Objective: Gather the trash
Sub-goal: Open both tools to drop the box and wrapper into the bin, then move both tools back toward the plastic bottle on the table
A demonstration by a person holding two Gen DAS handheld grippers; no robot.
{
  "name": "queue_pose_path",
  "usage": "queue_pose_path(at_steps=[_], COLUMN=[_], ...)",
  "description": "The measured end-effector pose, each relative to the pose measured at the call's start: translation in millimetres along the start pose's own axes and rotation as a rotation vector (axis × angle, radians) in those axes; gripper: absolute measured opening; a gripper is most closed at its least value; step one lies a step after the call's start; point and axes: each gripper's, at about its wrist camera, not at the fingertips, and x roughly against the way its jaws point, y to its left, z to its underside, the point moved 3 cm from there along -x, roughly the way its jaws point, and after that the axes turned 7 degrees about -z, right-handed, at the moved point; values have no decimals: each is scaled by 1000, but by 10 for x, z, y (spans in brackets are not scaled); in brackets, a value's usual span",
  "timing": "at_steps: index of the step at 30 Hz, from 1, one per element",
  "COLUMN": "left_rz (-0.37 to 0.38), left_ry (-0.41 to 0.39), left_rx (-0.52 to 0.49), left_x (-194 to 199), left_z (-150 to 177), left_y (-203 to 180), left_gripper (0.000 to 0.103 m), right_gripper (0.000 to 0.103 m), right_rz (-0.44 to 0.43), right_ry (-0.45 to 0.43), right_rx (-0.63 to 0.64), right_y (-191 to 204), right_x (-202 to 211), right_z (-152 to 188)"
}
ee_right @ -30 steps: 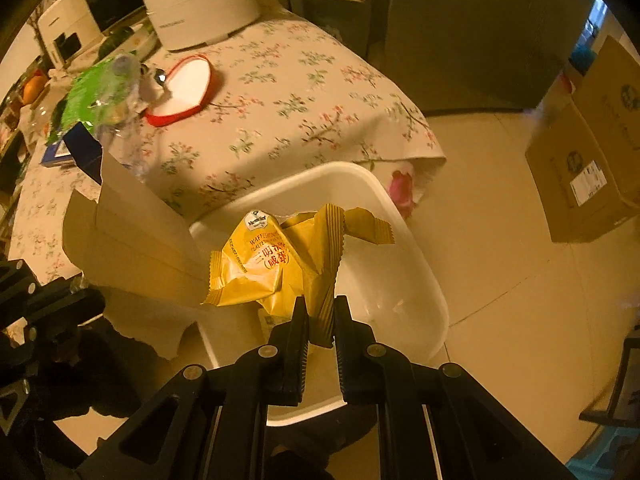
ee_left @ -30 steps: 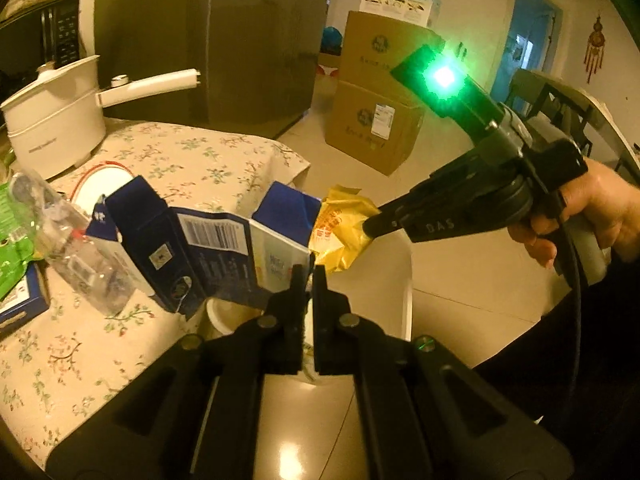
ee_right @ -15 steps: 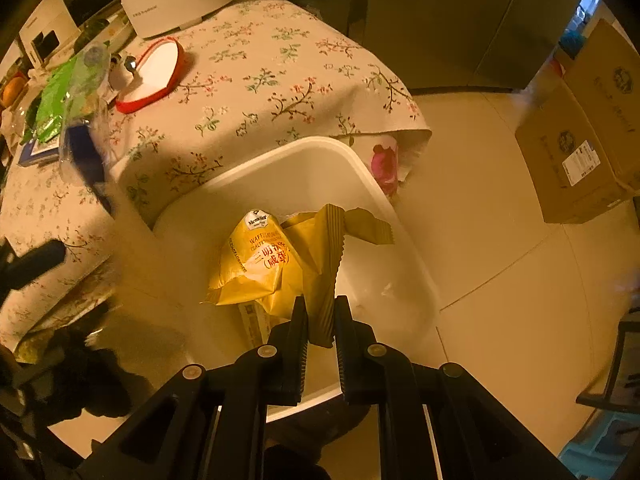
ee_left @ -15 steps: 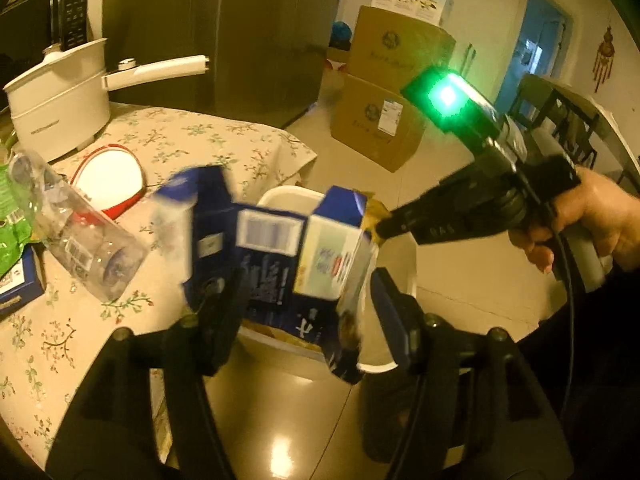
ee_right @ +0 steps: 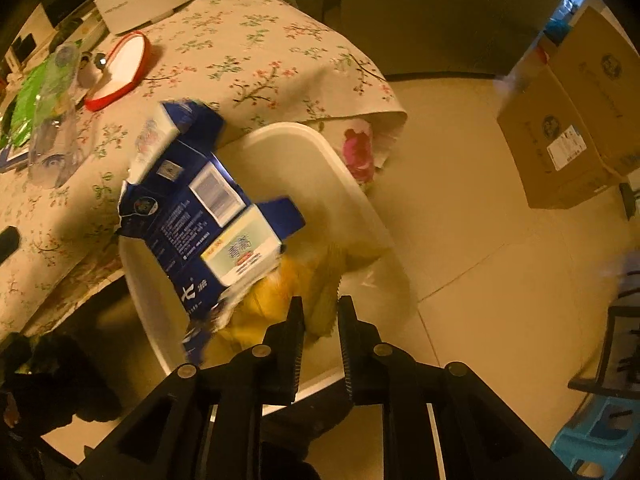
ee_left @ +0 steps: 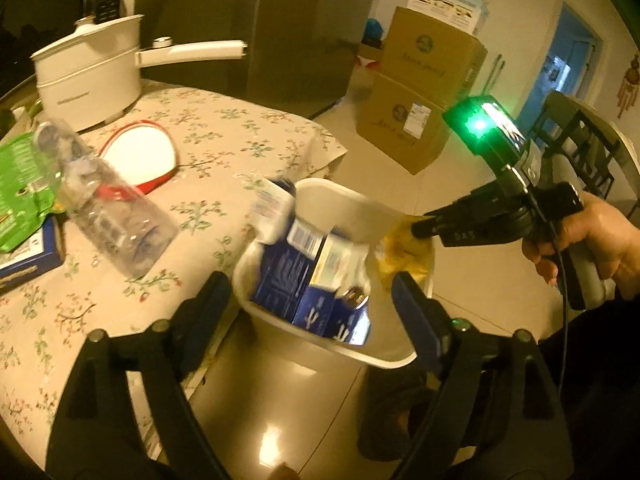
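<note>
Nearby, a bottle (ee_left: pixel 108 216) lies on the bench (ee_left: pixel 224 132); blue carton (ee_right: pixel 208 216) in bin (ee_right: pixel 320 148) beyond spread, empty left tongs (ee_left: pixel 312 300); right tongs (ee_right: pixel 320 316) parted around yellow wrapper (ee_right: pixel 296 284).

Flattened blue carton (ee_right: pixel 208 216) lies tilted in the white bin (ee_right: pixel 348 192) (beside the table edge), overlapping a crumpled yellow wrapper (ee_right: pixel 296 288).
</note>
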Motion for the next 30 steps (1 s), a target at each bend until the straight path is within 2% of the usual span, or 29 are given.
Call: queue_pose_path(at_steps=[3, 5, 7, 12, 23, 27, 30], left_rz=[-40, -58, -77, -124, -209, -248, -307], left_ry=[7, 12, 15, 16, 22, 21, 17], left_rx=[12, 19, 27, 52, 117, 142, 158], left_x=[32, 45, 61, 109, 269, 368, 464], left_z=[14, 27, 41, 61, 55, 32, 4], left_y=[78, 128, 180, 316, 643, 848, 1064], left_gripper=[91, 94, 97, 101, 103, 103, 103], right_gripper=[25, 53, 62, 63, 74, 79, 80], right_rz=[-10, -6, -7, -29, -19, -26, -16], right_ry=[4, -6, -30, -59, -155, -205, -210], right_rx=[-12, -21, -21, -21, -16, -7, 12], right_y=[-24, -26, -12, 56, 214, 309, 399], right_x=[-10, 12, 62, 156, 391, 498, 509], right_z=[1, -2, -11, -37, -136, -207, -262])
